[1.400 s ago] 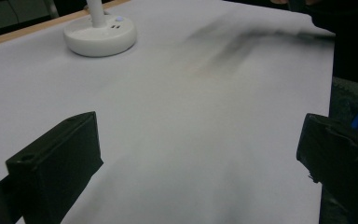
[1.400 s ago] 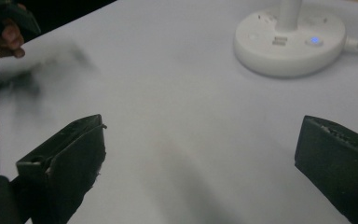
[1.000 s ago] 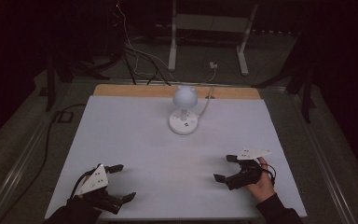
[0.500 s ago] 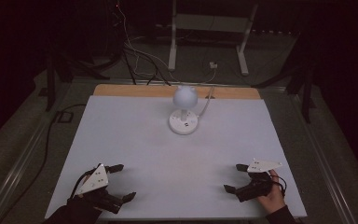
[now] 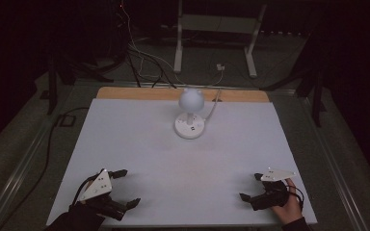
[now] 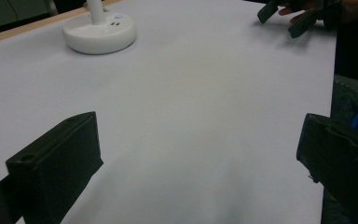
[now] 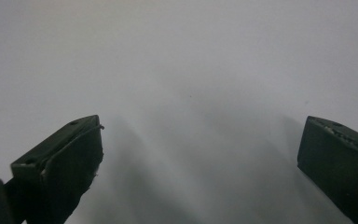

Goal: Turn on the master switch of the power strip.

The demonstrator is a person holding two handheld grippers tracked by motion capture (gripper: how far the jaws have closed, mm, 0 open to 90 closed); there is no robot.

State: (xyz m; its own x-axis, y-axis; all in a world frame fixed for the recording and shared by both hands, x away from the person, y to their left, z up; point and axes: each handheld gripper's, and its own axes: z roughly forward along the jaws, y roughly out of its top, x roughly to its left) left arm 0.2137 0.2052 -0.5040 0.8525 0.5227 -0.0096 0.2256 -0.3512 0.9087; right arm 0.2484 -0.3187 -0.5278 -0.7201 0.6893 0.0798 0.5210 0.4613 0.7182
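- White sheet [image 5: 139, 144]: I see it covering the table top, with a strip of bare wood [image 5: 139, 93] left along the far edge.
- Lamp [image 5: 191, 115]: white, round base, short stem, globe head; I place it at the far middle of the sheet, upright. Its cord [image 5: 214, 107] runs off the far edge. In the left gripper view I see its base [image 6: 99, 32] at the upper left, with a small button on top.
- Left gripper [image 5: 123, 188]: at the near left corner of the sheet, in my left hand [image 5: 79, 216]. Jaws stand wide apart, nothing between them; bare sheet shows in the gap. Well apart from the lamp.
- Right gripper [image 5: 251, 186]: at the near right of the sheet, in my right hand [image 5: 289, 208], grey plate [image 5: 277, 174] on top. Jaws spread wide, holding nothing; I see plain sheet between them in the right gripper view. Also well apart from the lamp.
- Floor beyond the table: dark, with loose cables [image 5: 139, 53] and a white stand [image 5: 217, 29].
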